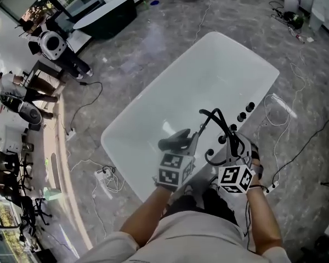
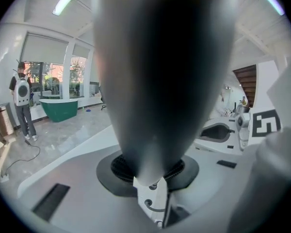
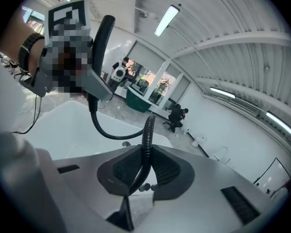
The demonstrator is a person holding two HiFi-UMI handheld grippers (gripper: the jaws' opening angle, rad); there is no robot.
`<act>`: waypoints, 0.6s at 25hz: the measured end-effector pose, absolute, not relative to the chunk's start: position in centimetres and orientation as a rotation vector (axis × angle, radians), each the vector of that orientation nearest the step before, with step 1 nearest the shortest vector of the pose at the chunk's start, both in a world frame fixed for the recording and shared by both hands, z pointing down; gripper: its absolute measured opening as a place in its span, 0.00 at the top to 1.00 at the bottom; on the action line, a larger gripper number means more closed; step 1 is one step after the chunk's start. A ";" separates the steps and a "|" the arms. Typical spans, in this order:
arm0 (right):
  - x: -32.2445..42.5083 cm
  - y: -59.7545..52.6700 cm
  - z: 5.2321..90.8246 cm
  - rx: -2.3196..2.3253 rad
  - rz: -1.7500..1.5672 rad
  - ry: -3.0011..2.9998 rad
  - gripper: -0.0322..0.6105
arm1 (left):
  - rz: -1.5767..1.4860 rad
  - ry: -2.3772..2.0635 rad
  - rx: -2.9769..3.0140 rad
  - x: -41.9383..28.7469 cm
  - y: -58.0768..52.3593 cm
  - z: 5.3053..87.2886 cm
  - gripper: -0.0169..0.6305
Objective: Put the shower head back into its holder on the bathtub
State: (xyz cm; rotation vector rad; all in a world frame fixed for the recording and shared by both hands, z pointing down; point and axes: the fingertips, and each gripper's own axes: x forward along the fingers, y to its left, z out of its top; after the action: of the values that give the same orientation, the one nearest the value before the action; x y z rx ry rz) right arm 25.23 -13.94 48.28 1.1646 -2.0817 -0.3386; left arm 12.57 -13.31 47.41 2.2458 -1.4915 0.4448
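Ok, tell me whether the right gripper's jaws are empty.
No: the right gripper is shut on the black shower hose, which runs up between its jaws in the right gripper view.

On the left gripper (image 2: 149, 173) a white cube (image 3: 68, 14) is showing black square markers; just behind that cube the person is wearing a black wristband (image 3: 30, 48), plus a pale short-sleeved shirt (image 1: 200, 235).
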 end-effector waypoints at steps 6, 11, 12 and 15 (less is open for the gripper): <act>27.8 -14.3 45.2 1.226 -0.386 -1.974 0.84 | 0.425 -1.509 2.216 11.0 -13.7 48.1 0.82; 27.0 -15.3 45.3 1.325 -0.162 -2.130 0.84 | 0.439 -1.446 2.283 11.8 -14.7 48.2 0.82; 26.9 -15.4 45.7 1.345 -0.096 -2.164 0.84 | 0.445 -1.437 2.293 11.8 -14.8 48.2 0.82; 26.3 -15.4 47.0 1.366 0.050 -2.243 0.84 | 0.467 -1.412 2.307 11.7 -15.0 48.4 0.82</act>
State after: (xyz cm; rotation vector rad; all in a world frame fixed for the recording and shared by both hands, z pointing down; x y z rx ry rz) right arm 26.25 -15.39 47.03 1.3661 -2.2426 0.0504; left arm 11.66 -15.02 48.35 2.3070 -1.4117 0.4672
